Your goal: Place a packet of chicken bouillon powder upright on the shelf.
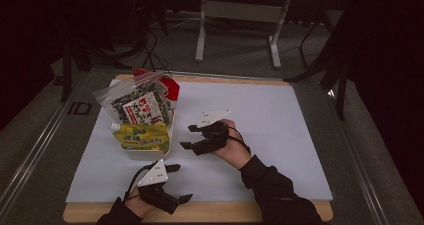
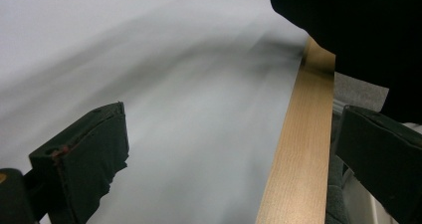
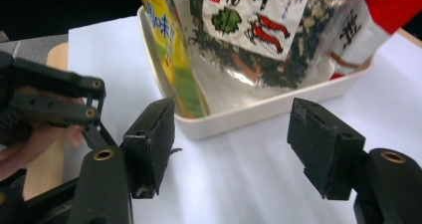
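A white tray [image 1: 144, 154] stands on the left half of the white sheet [image 1: 260, 135]. In it lean a yellow pouch [image 1: 142, 137], a clear bag of dark flakes with a printed label [image 1: 137, 105] and a red packet [image 1: 171, 87]. My right gripper [image 1: 186, 137] lies just right of the tray, open, its jaws pointing at it and nothing between them. Its own view has the tray rim [image 3: 249, 115], the yellow pouch [image 3: 171, 50] and the clear bag [image 3: 259, 30] just beyond the right gripper [image 3: 231, 129]. My left gripper [image 1: 184, 182] rests open near the front edge, holding nothing.
The sheet covers a wooden board whose bare edge [image 2: 298, 149] runs along the front. A dark sleeve [image 2: 348, 20] crosses beside the left gripper [image 2: 234, 149]. Stand legs [image 1: 200, 40] rise on the floor behind the table. A metal rail [image 1: 35, 150] runs along the left.
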A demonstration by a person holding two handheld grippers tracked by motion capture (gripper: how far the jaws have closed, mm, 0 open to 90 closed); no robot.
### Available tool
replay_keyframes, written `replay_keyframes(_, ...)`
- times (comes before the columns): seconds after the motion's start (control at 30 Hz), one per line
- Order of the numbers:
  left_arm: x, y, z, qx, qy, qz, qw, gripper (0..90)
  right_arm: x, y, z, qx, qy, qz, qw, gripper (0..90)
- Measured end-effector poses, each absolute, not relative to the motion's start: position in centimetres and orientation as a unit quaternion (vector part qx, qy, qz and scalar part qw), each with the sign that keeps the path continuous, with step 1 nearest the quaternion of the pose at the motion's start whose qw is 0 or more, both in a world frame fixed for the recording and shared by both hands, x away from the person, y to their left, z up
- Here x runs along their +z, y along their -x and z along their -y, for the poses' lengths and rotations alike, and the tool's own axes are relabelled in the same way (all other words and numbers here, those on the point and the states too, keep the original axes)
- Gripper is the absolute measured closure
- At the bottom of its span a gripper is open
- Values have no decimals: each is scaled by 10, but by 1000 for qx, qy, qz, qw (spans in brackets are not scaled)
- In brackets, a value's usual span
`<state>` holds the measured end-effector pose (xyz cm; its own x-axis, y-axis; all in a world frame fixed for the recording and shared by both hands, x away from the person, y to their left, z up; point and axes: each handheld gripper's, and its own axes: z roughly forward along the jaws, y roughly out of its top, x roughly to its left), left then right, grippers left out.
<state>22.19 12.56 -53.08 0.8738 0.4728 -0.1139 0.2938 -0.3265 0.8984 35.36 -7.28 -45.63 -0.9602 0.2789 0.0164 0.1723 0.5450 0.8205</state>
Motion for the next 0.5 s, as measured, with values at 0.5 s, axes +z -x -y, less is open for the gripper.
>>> replay_keyframes(0.5, -532, -222, -125, 83, -811, -237, 528, 18, -479, -348, 87, 460, -148, -874, 57, 358)
